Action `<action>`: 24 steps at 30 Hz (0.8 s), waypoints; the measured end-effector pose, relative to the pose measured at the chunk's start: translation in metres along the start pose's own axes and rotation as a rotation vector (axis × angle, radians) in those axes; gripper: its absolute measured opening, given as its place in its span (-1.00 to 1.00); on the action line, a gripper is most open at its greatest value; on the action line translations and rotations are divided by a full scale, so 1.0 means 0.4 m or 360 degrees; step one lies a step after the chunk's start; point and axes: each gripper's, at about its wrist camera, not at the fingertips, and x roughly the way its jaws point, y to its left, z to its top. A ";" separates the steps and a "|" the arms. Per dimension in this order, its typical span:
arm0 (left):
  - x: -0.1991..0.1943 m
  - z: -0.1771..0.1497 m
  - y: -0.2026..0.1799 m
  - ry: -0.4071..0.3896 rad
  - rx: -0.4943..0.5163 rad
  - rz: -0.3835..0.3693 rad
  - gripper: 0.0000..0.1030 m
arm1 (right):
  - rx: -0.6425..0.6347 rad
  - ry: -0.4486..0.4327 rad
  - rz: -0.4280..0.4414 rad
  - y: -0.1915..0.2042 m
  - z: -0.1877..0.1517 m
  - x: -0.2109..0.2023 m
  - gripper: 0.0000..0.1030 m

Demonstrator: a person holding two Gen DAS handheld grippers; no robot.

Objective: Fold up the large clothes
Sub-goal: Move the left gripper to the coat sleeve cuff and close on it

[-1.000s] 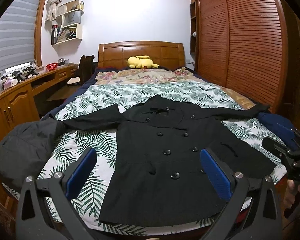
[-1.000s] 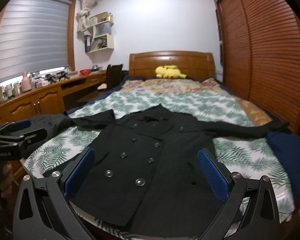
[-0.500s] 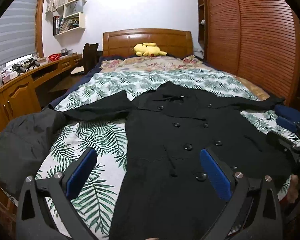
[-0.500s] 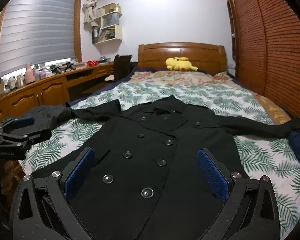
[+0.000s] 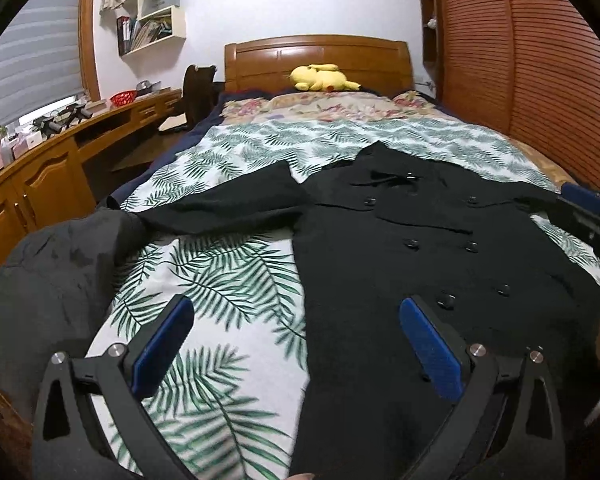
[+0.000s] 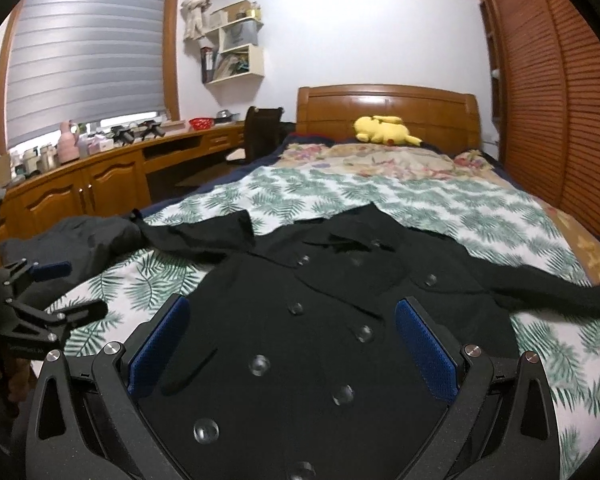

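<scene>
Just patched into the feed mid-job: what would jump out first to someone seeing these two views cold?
The black double-breasted coat dominates: spread flat, buttons up, sleeves out to both sides on the palm-leaf bedspread. Both the left gripper and the right gripper hang open above its lower half, holding nothing. Beyond that, a yellow plush toy lies by the wooden headboard, and a dark grey garment is heaped at the bed's left edge.
</scene>
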 end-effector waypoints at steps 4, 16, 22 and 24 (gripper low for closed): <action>0.049 0.021 0.042 0.0034 -0.0005 0.0034 1.00 | -0.0023 0.0031 0.0053 0.007 0.021 0.089 1.00; 0.265 0.083 0.180 0.0224 -0.0101 -0.0044 1.00 | -0.0114 0.0266 0.0008 0.003 -0.110 0.275 1.00; 0.362 0.118 0.240 0.0261 -0.0148 -0.0061 1.00 | -0.0207 0.0276 -0.0024 0.026 -0.124 0.286 1.00; 0.396 0.130 0.274 0.0292 -0.0202 -0.0056 1.00 | -0.0200 0.0285 -0.0021 0.020 -0.123 0.291 1.00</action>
